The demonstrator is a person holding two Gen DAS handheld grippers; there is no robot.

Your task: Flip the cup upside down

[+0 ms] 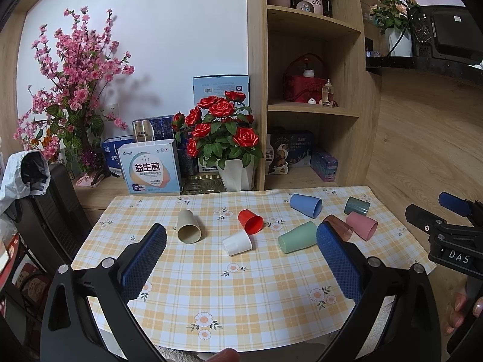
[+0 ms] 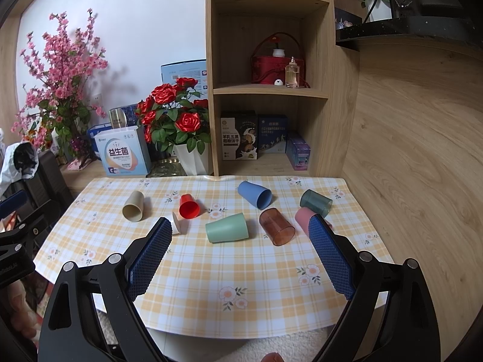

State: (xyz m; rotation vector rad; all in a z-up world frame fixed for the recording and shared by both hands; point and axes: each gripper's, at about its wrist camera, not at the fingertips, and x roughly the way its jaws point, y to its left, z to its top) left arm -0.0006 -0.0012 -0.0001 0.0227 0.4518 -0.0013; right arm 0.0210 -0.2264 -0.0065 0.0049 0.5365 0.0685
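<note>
Several plastic cups lie on their sides on a yellow plaid tablecloth (image 1: pixel 241 286): beige (image 1: pixel 188 227), red (image 1: pixel 250 221), white (image 1: pixel 237 242), mint green (image 1: pixel 297 237), brown see-through (image 2: pixel 277 226), pink (image 1: pixel 361 225), blue (image 1: pixel 305 205) and dark teal (image 1: pixel 357 206). My left gripper (image 1: pixel 241 238) is open and empty above the table's near half, in front of the white cup. My right gripper (image 2: pixel 240 229) is open and empty, in front of the mint green cup (image 2: pixel 227 227). It also shows at the right edge of the left wrist view (image 1: pixel 449 226).
A white pot of red roses (image 1: pixel 225 138) and boxes (image 1: pixel 152 166) stand behind the table. A wooden shelf unit (image 1: pixel 311 111) rises at the back right, a wood panel wall (image 2: pixel 416 150) on the right. A dark chair with a jacket (image 1: pixel 27 181) stands left.
</note>
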